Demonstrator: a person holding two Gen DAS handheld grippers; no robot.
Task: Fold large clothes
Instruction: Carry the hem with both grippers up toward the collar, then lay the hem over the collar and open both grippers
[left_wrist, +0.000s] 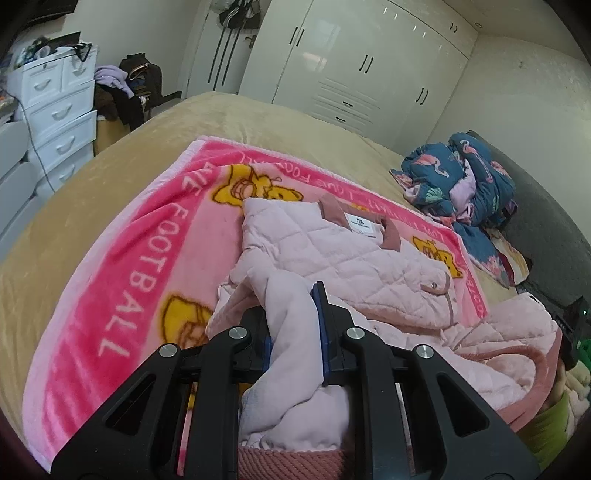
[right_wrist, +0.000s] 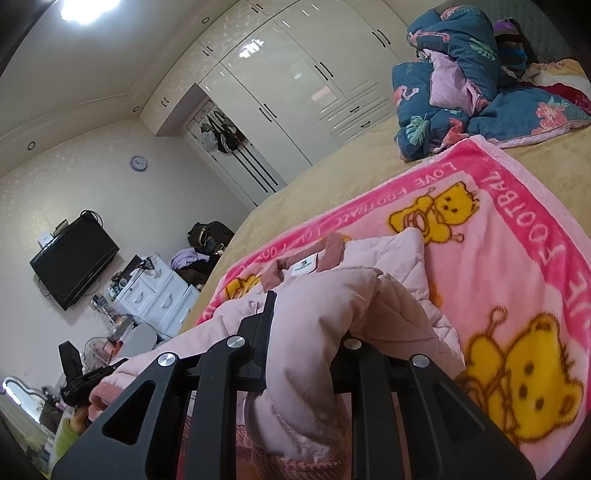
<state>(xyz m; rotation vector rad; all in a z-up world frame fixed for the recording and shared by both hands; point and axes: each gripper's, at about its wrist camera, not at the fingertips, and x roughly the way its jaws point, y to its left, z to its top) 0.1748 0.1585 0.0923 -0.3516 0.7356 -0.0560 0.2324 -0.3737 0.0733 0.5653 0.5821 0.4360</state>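
A pale pink quilted jacket (left_wrist: 343, 258) with a darker pink collar and a white label lies on a pink "FOOTBALL" bear blanket (left_wrist: 140, 266) on the bed. My left gripper (left_wrist: 295, 314) is shut on a bunched fold of the jacket's fabric, which drapes between its fingers. My right gripper (right_wrist: 310, 317) is shut on another thick fold of the same jacket (right_wrist: 391, 258); the fabric hides its right finger. The blanket also shows in the right wrist view (right_wrist: 517, 266).
The bed has a tan cover (left_wrist: 110, 166). A blue flamingo-print duvet (left_wrist: 461, 177) is heaped at the head of the bed. White wardrobes (left_wrist: 351, 55), a white drawer unit (left_wrist: 55, 110) and a clothes pile (left_wrist: 129, 85) stand beyond. A wall television (right_wrist: 74, 262) hangs at left.
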